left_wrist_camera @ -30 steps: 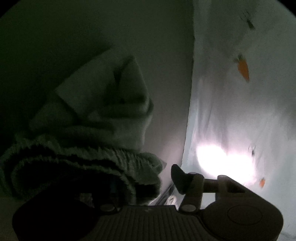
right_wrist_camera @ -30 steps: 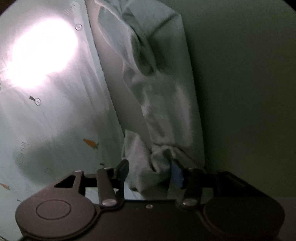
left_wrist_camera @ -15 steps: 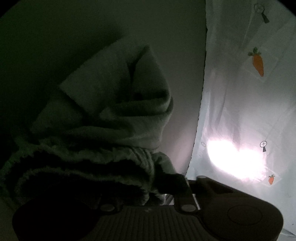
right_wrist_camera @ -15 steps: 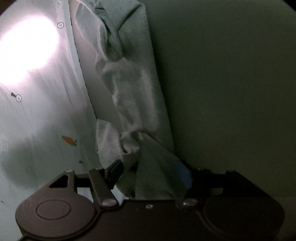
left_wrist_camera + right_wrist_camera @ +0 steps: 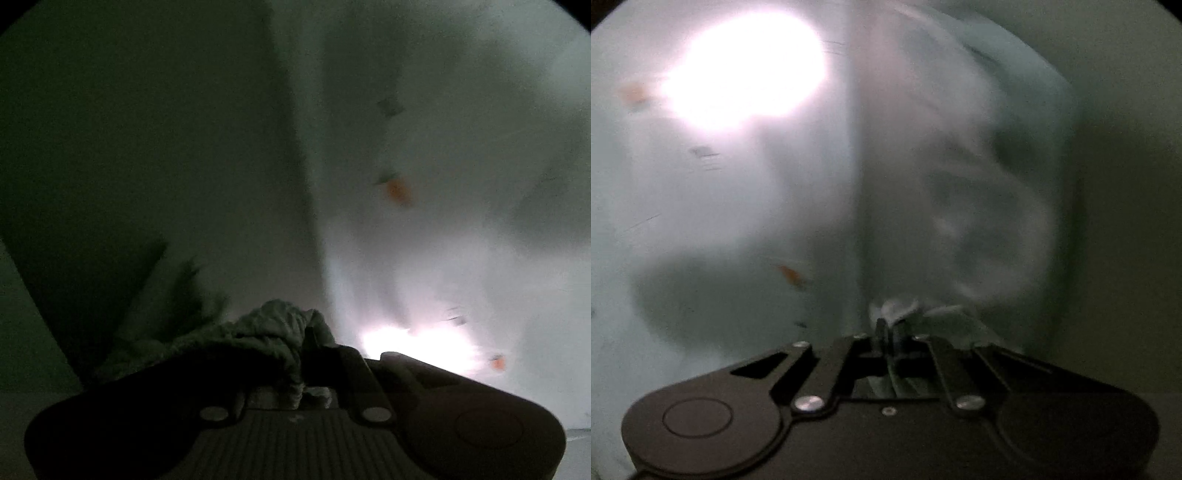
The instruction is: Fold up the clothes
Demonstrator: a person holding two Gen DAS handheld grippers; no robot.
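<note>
pinching the pale green garment [image 5: 975, 206] in the right gripper [image 5: 888, 328], closing the left gripper [image 5: 295, 354] on its fuzzy edge above the carrot-print sheet [image 5: 461, 221], risking slippage from shallow bites.

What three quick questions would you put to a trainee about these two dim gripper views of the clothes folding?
1. True or false: the right gripper is shut on a bunch of the pale green fleecy garment.
2. Which small motifs are printed on the pale printed sheet? A: orange carrots. B: blue stars. C: red stripes.
3. Fill the gap: in the right wrist view, the garment hangs to the ____ of the sheet.

Key: 1 true, with cloth pinched between the closed fingers. 2 A. 3 right.
</note>
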